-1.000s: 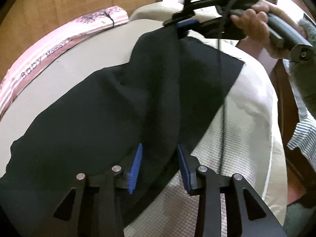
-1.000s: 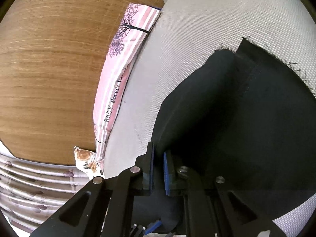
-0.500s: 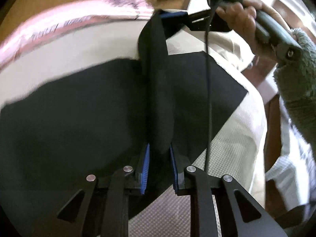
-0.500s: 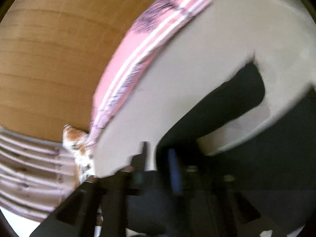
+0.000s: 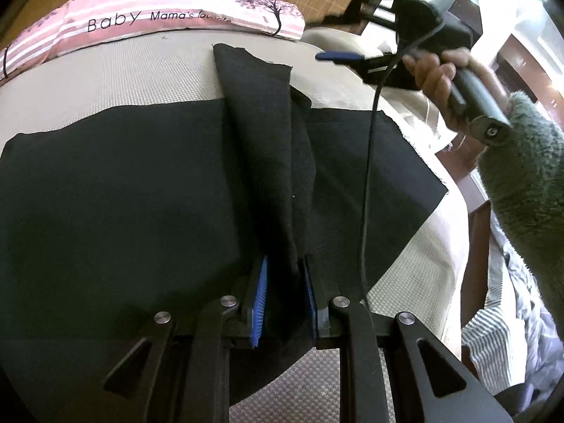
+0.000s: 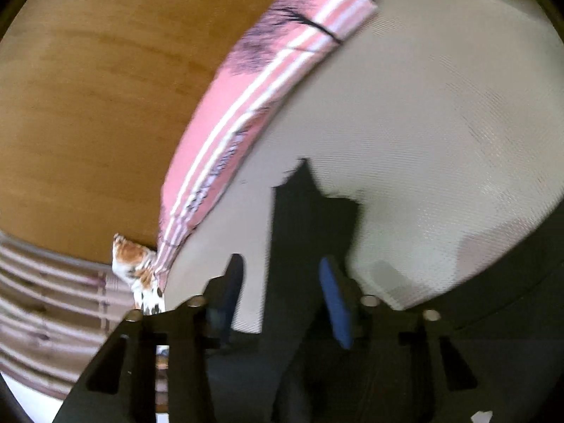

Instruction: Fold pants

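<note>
Black pants (image 5: 123, 194) lie spread on a beige mattress (image 5: 105, 81). A raised fold of the cloth (image 5: 261, 141) runs from the near edge to the far hem. My left gripper (image 5: 282, 299) is shut on the near end of this fold, blue pads pressing both sides. My right gripper (image 5: 340, 37), held by a hand (image 5: 437, 70), hangs right of the far hem, apart from the cloth. In the blurred right wrist view, the right gripper (image 6: 282, 289) has its jaws apart and closing. The pants' end (image 6: 306, 218) shows in the gap beyond them, unpinched.
A pink striped pillow (image 5: 176, 17) printed "Baby Mama's favorite" lies along the mattress's far edge against a wooden wall (image 6: 88, 105). A black cable (image 5: 366, 176) hangs across the pants. A green fuzzy sleeve (image 5: 528, 176) and striped cloth (image 5: 493, 335) sit at the right.
The right gripper let go of the pants' far end, opened and drew away to the right. The left gripper closed on the fold. The lifted end now lies on the mattress.
</note>
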A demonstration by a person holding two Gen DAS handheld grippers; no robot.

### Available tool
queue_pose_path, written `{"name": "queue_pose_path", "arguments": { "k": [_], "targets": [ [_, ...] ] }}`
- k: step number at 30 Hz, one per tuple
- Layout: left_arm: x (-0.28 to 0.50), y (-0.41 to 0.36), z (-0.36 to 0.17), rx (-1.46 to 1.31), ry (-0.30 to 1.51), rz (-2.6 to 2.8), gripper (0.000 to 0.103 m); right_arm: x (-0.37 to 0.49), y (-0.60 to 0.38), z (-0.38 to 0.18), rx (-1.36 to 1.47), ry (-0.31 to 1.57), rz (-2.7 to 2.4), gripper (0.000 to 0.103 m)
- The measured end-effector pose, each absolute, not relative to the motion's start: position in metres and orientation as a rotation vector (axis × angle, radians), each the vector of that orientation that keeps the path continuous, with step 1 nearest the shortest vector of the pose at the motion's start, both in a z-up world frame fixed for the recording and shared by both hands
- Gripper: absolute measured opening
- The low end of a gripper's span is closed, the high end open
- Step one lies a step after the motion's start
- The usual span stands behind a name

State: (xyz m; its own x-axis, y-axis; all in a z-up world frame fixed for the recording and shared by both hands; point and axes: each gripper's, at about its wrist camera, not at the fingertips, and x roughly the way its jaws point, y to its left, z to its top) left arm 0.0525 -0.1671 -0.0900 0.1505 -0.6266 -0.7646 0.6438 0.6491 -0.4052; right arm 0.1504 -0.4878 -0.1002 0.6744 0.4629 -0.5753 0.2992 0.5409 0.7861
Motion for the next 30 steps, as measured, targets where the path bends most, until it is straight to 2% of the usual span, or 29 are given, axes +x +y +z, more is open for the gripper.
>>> {"name": "queue_pose_path", "arguments": {
  "k": [10,12,16,19,25,30],
  "targets": [
    [0.055,-0.165,-0.091,0.009,1.090,-0.915,0.020,0.185,-0.498,-0.150,1.060,0.928,0.019,0.036],
    [0.055,-0.165,-0.091,0.010,1.090,-0.915,0.020,0.193,-0.495,-0.154,1.064,0.927,0.019,0.028],
    [0.055,-0.166,-0.091,0.015,1.088,-0.913,0.020,0.204,-0.494,-0.156,1.075,0.922,0.033,0.023],
    [0.055,-0.167,-0.090,0.020,1.088,-0.910,0.020,0.208,-0.490,-0.151,1.046,0.917,0.040,0.007],
    [0.052,-0.174,-0.087,0.074,1.078,-0.890,0.020,0.180,-0.494,-0.108,0.981,0.802,0.045,0.005],
    [0.045,-0.186,-0.081,0.164,1.044,-0.866,0.020,0.109,-0.524,-0.070,0.973,0.679,-0.026,0.004]
  ]
}}
